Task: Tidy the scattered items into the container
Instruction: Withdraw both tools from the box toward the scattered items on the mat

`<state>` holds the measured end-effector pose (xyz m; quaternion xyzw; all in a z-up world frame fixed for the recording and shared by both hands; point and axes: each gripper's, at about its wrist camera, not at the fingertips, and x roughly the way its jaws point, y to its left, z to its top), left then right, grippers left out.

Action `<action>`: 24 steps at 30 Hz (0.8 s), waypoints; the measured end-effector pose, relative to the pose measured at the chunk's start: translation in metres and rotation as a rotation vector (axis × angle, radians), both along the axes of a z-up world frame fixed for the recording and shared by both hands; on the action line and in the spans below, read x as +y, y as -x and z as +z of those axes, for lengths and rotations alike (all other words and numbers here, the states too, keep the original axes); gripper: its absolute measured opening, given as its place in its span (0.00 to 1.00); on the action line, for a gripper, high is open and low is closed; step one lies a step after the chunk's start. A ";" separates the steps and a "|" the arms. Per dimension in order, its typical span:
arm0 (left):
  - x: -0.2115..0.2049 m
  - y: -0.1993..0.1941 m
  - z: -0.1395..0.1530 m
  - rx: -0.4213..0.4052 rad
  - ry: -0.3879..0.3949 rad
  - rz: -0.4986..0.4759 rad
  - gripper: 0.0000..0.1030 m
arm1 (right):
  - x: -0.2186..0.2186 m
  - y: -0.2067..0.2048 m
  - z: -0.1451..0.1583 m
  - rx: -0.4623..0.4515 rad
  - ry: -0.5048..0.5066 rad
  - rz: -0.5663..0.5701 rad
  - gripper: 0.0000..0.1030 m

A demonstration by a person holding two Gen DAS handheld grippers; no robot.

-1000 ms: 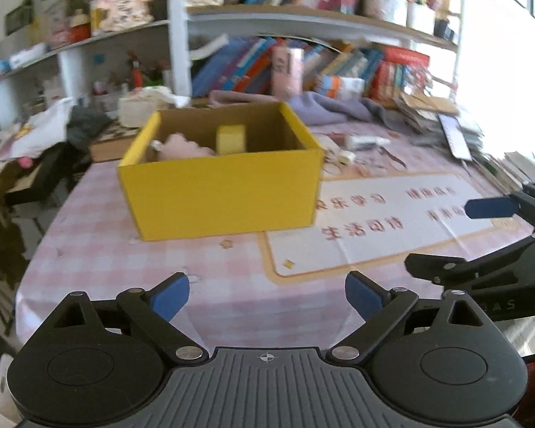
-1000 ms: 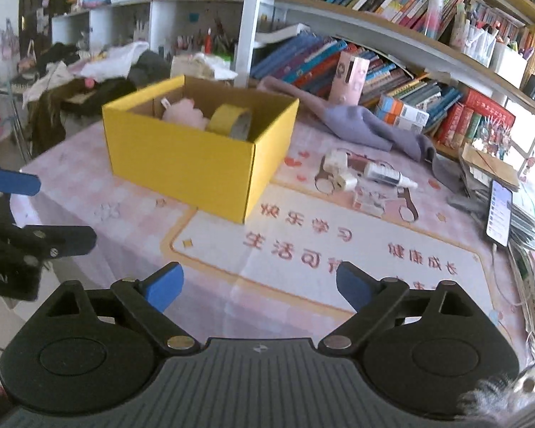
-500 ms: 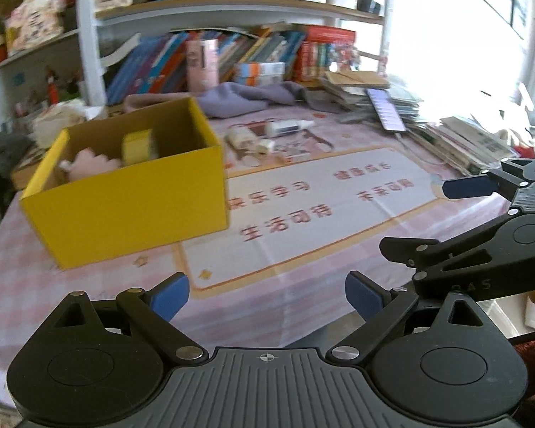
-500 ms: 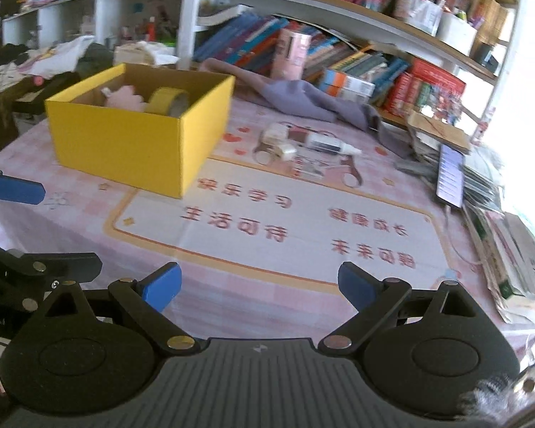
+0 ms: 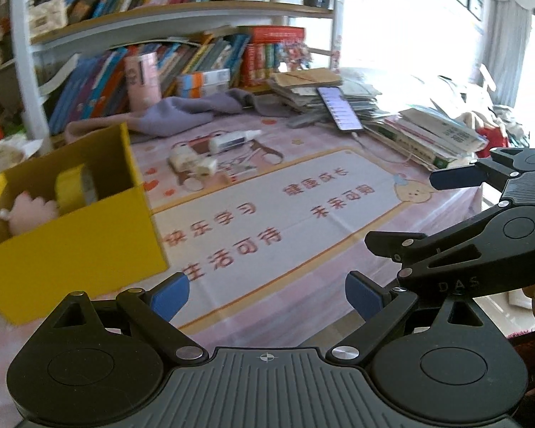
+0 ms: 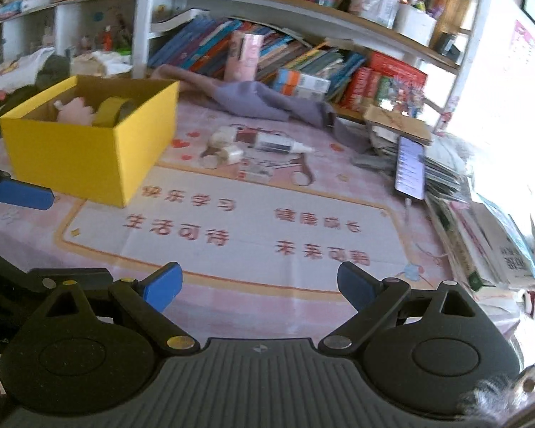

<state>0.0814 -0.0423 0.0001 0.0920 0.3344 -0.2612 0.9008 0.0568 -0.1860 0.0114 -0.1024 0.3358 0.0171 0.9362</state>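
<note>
A yellow cardboard box stands on the table's left side. Inside lie a pink soft item and a yellow tape roll. Scattered beyond the mat are a white tube, small white items and scissors. My left gripper is open and empty near the front edge, right of the box. My right gripper is open and empty over the mat's front edge.
A printed mat covers the table's middle. A purple cloth lies at the back. A phone rests on stacked books and papers at the right. Bookshelves stand behind the table.
Both grippers have swung to the right, so the box has shifted leftward in both views and the scattered items and book stacks have come further into view. Both stay open.
</note>
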 end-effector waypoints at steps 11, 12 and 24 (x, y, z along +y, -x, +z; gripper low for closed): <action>-0.043 -0.019 -0.003 0.001 -0.017 -0.123 0.93 | -0.042 -0.006 0.000 -0.012 -0.014 -0.112 0.92; -0.046 -0.022 -0.004 0.001 -0.018 -0.128 0.93 | -0.045 -0.007 0.000 -0.012 -0.015 -0.117 0.92; -0.081 -0.066 -0.007 -0.002 -0.028 -0.108 0.93 | -0.077 -0.057 -0.003 -0.013 -0.052 -0.073 0.85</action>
